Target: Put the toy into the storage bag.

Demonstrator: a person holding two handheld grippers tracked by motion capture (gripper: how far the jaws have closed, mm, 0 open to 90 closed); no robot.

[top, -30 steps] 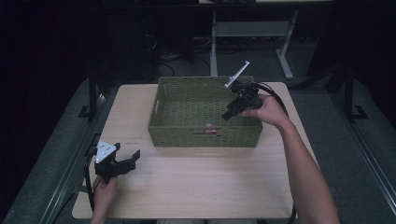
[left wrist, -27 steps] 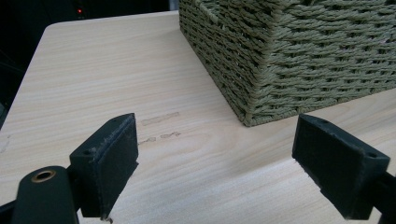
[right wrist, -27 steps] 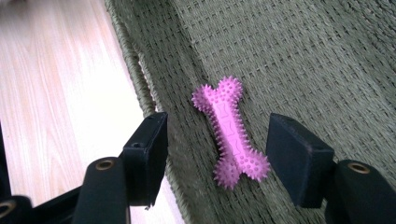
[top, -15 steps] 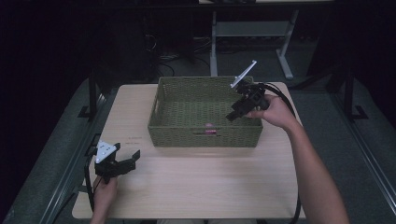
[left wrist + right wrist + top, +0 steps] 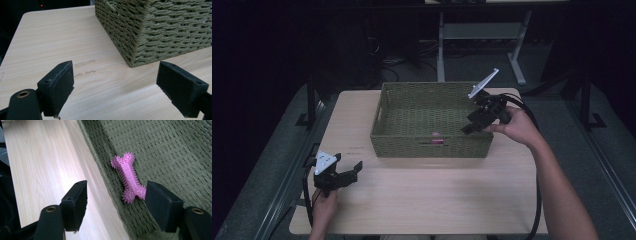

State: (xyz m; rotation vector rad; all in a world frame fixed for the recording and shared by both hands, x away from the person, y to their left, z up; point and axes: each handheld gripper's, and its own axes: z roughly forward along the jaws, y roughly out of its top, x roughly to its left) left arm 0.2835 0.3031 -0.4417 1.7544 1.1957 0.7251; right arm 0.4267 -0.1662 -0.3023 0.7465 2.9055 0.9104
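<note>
A pink spiky bone toy (image 5: 128, 178) lies on the floor of the green woven basket (image 5: 384, 112), against its front wall; the high view catches it as a pink spot (image 5: 435, 135). My right gripper (image 5: 467, 129) hangs over the basket's right end, tilted down toward the toy and apart from it. Its jaws have just been opening, and in the right gripper view (image 5: 116, 185) they stand open with nothing between them. My left gripper (image 5: 353, 172) rests low at the table's front left, open (image 5: 116, 67) and empty, facing the basket's corner (image 5: 150, 30).
The basket stands in the middle of the light wooden table (image 5: 427, 190), with bare wood in front of it and to its left. Black cables trail from both grippers. Beyond the table's far edge are a metal stand (image 5: 479, 37) and a dark floor.
My right gripper has drawn to the right and slightly up, away from the basket's middle toward its right wall. The left gripper has stayed where it was.
</note>
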